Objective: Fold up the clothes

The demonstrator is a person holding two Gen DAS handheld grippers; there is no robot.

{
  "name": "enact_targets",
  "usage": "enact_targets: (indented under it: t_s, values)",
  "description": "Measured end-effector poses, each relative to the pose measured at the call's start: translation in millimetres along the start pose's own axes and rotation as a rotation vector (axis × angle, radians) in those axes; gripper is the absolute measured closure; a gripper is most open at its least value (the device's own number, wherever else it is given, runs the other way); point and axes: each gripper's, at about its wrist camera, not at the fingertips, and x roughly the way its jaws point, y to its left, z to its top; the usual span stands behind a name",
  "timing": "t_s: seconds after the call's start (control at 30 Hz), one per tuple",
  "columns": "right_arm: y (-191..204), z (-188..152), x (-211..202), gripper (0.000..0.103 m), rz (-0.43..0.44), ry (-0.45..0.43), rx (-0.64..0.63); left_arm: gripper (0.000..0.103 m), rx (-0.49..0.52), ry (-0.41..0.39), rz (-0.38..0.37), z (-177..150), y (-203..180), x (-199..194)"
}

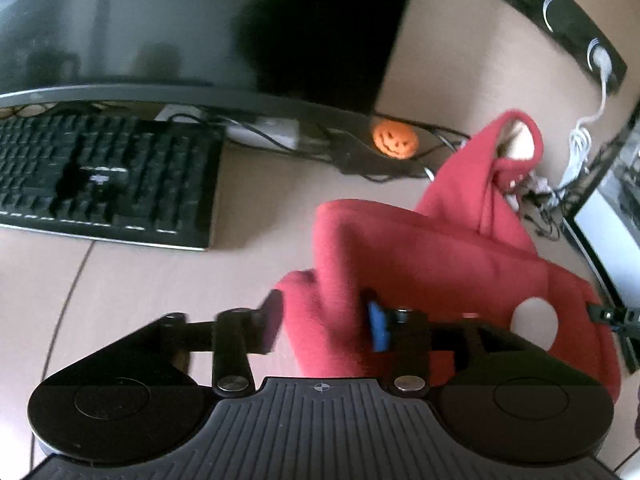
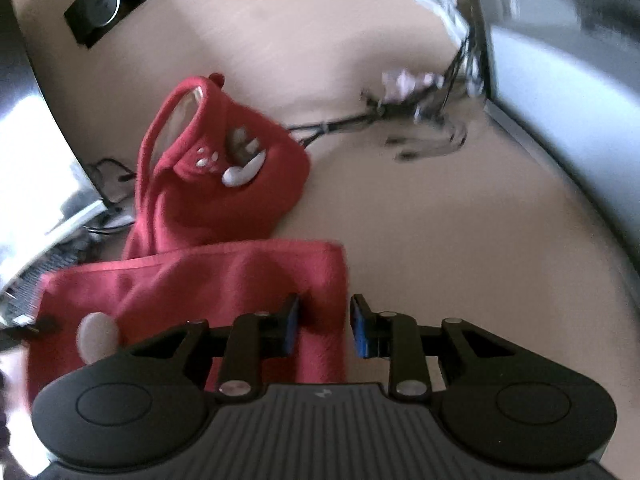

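On the beige desk, from left: a black keyboard under a monitor, a pumpkin toy, cables. Left gripper and right gripper each clamp their jaws on a fold of the red garment, evidently lifting one edge to fold it over.

Left gripper: a bunched fold of the red fleece garment with white spots sits between its jaws; whether the pads press it cannot be told. Pale wooden desk. Behind: black keyboard, dark monitor, small orange pumpkin-face ball.
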Motion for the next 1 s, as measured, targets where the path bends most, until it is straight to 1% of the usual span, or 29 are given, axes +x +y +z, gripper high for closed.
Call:
enact_targets:
  t_s: [0.03,0.07,0.13,0.17,0.2,0.23,0.27,0.3,0.33,0.4,0.43,0.47,0.53,0.57,0.63,0.7,0.87,0.93,0.97,1.0]
  values:
    - [1,3,-4,0.068,-0.025,-0.019,-0.015,0.047,-0.001,-0.025,0.010,3,1,-8]
    - [3,7,-9,0.065,-0.045,-0.040,-0.027,0.044,0.002,-0.058,0.021,8,0,-18]
    - [8,16,-20,0.056,-0.038,-0.087,-0.047,0.039,0.017,-0.132,0.009,18,-8,-34]
    - [13,20,-23,0.042,-0.017,-0.103,-0.055,0.032,0.025,-0.169,0.001,23,-13,-42]
    - [18,24,-26,0.030,0.003,-0.119,-0.064,0.026,0.036,-0.187,-0.023,26,-19,-45]
    - [23,27,-28,0.026,0.026,-0.131,-0.071,0.023,0.049,-0.199,-0.052,29,-26,-47]
    - [29,27,-26,0.018,0.055,-0.129,-0.071,0.016,0.062,-0.211,-0.081,32,-33,-48]
    - [35,27,-20,0.014,0.089,-0.113,-0.065,0.010,0.083,-0.207,-0.103,33,-41,-44]
    - [40,26,-14,0.013,0.123,-0.097,-0.059,0.009,0.110,-0.194,-0.104,32,-48,-36]
    - [51,22,-1,0.002,0.182,-0.058,-0.047,0.009,0.164,-0.151,-0.078,27,-62,-17]
    - [55,16,10,0.000,0.195,-0.024,-0.043,0.009,0.177,-0.116,-0.054,23,-66,-6]
    - [59,11,21,0.000,0.199,0.011,-0.039,0.009,0.179,-0.071,-0.030,19,-68,5]
    - [66,-2,40,0.000,0.152,0.078,-0.049,0.009,0.170,-0.008,-0.006,11,-69,18]
    - [68,-7,45,0.000,0.115,0.080,-0.067,0.009,0.172,0.003,-0.005,9,-70,20]
    - [73,-11,50,0.000,0.068,0.086,-0.106,0.009,0.179,0.012,-0.009,5,-72,22]
    - [77,-9,53,0.000,0.036,0.109,-0.118,0.008,0.195,0.016,-0.010,4,-73,22]
    - [82,-5,57,0.000,-0.008,0.151,-0.119,0.007,0.188,0.021,-0.025,7,-73,20]
    - [88,-9,61,0.000,-0.035,0.160,-0.167,0.007,0.180,0.015,-0.040,8,-74,14]
    - [91,-10,63,0.000,-0.045,0.162,-0.190,0.007,0.173,0.007,-0.059,10,-75,11]
    - [92,-10,64,0.000,-0.050,0.162,-0.201,0.006,0.161,-0.006,-0.096,11,-76,7]
